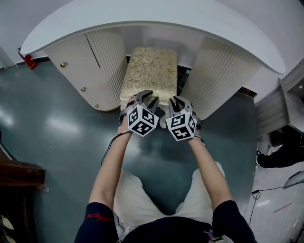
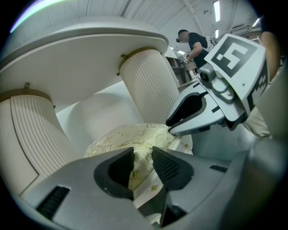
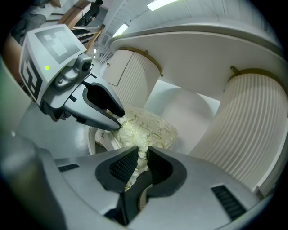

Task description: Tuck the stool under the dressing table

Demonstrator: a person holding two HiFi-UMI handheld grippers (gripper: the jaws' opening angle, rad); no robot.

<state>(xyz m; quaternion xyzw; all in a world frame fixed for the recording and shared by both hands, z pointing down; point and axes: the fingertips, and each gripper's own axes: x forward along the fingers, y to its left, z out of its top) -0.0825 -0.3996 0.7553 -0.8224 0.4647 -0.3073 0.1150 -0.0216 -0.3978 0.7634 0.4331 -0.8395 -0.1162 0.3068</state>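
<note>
Outward from the tips: on the right gripper (image 1: 178, 100) the fingers (image 3: 122, 167) sit almost together and seem to pinch a fold of cushion on the stool (image 1: 149, 71). On the left gripper (image 1: 148, 98) the fingers (image 2: 170, 167) stand parted and released, tips at that same near edge. Both hands are equally close. The stool runs lengthwise away from them, its far part already beneath the dressing table (image 1: 142, 14). Padded cream brocade with gold leaves tops a white frame. Either side of the stool stand rounded, ribbed white pedestals (image 1: 216, 76); under it lies smooth grey-green floor (image 1: 57, 128). A straight push along that axis looks enough.
</note>
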